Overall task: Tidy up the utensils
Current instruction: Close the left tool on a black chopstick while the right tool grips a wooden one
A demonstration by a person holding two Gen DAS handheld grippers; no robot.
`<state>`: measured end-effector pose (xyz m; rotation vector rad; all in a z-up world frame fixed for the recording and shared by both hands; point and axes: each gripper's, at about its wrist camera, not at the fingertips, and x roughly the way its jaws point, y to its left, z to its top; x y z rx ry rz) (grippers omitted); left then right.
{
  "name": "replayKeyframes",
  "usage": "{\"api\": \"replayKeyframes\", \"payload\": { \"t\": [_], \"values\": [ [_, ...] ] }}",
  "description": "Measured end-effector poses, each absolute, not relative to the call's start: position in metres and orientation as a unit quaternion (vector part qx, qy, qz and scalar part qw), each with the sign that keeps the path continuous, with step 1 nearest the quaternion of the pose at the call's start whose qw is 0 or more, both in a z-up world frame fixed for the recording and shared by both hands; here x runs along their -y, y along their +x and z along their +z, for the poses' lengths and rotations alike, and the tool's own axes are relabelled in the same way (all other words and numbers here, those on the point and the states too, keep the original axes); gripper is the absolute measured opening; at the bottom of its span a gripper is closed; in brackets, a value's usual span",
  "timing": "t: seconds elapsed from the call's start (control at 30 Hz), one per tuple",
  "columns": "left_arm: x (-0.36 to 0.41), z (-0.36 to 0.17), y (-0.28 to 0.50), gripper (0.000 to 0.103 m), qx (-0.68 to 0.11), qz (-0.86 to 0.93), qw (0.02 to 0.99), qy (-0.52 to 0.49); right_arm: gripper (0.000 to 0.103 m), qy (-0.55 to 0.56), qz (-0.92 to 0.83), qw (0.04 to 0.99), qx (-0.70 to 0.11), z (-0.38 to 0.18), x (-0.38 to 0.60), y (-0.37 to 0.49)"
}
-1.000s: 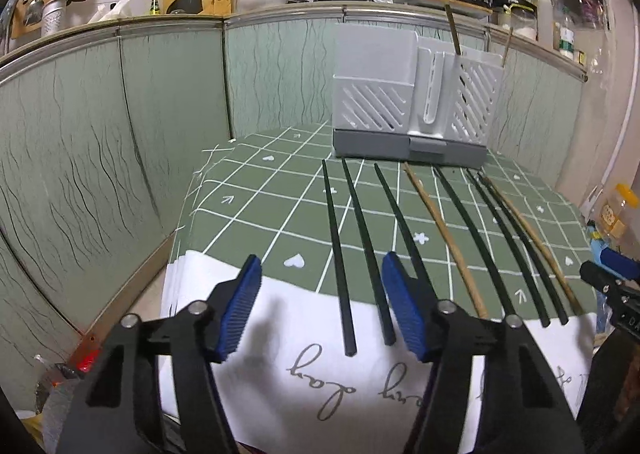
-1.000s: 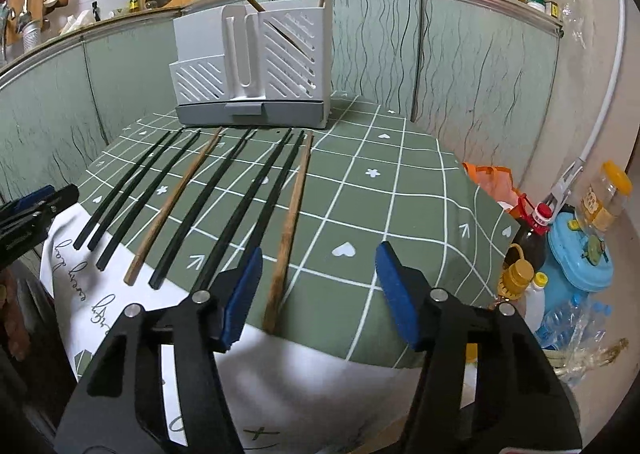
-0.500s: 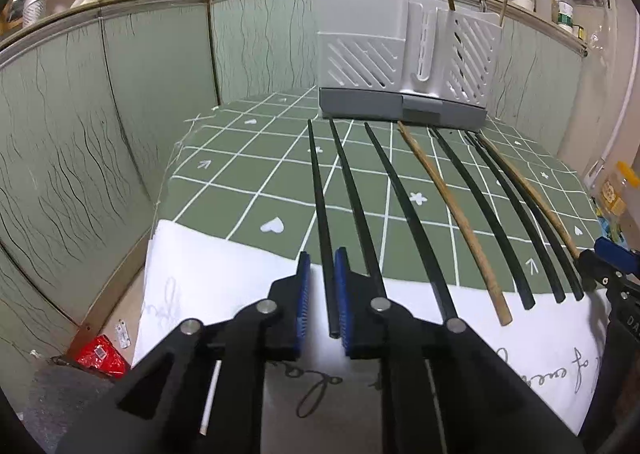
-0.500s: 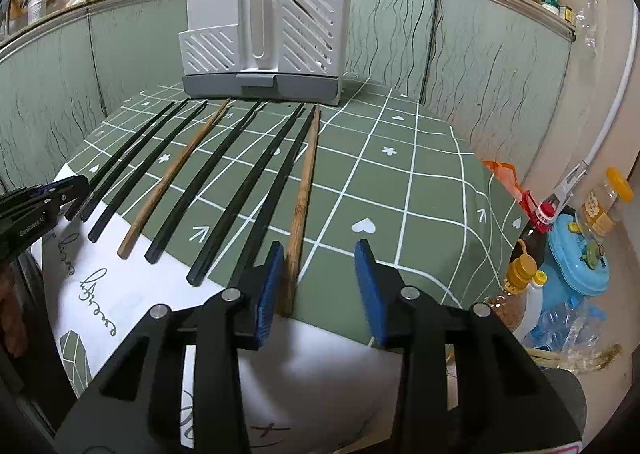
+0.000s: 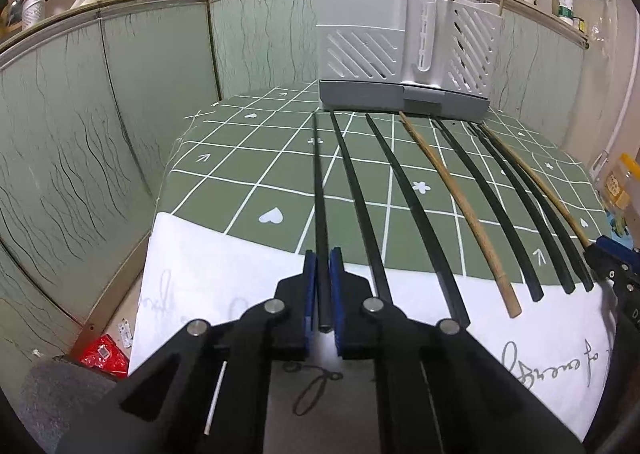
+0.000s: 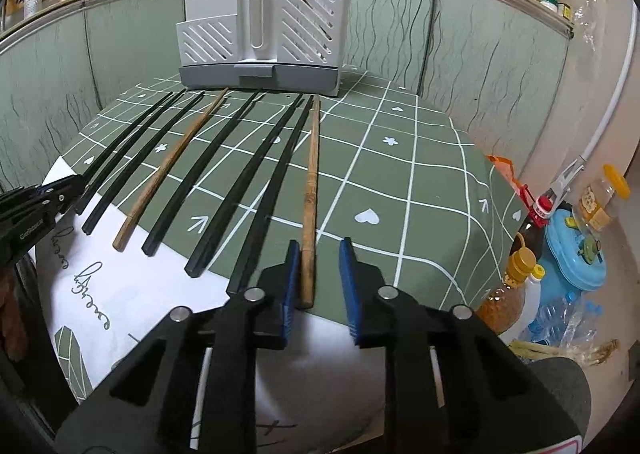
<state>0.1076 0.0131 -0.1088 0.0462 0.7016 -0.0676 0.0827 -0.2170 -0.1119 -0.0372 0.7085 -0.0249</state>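
Several black and wooden chopsticks lie side by side on a green checked tablecloth [image 5: 248, 173], pointing at a grey utensil holder [image 5: 404, 53] at the back. Two wooden sticks stand in the holder's [image 6: 260, 33] right compartment. My left gripper [image 5: 323, 266] is shut on the near end of the leftmost black chopstick [image 5: 319, 181]. My right gripper [image 6: 320, 250] is closing around the near end of the rightmost wooden chopstick [image 6: 312, 173]. That stick lies against the left pad, with a gap to the right pad.
Green wall panels enclose the table's left and back. A shelf above them carries pots and jars. Beyond the table's right edge stand oil bottles [image 6: 516, 282] and a blue container [image 6: 576, 250]. A red packet [image 5: 104, 354] lies on the floor at left.
Both grippers went from wide open to narrow. The left one has shut on the leftmost black chopstick. The right one has drawn in around the rightmost wooden chopstick.
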Motion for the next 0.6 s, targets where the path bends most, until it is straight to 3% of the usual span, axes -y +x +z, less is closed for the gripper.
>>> {"api": "replayKeyframes", "payload": {
  "t": [0.13, 0.6],
  "values": [
    [-0.014, -0.109, 0.107, 0.008, -0.344, -0.033, 0.938, 0.014, 0.007, -0.006, -0.013, 0.938, -0.346, -0.111, 0.222, 0.083],
    [-0.018, -0.09, 0.102, 0.008, -0.33, -0.045, 0.943, -0.012, 0.007, 0.011, 0.004, 0.942, -0.336, -0.093, 0.222, 0.078]
  ]
}}
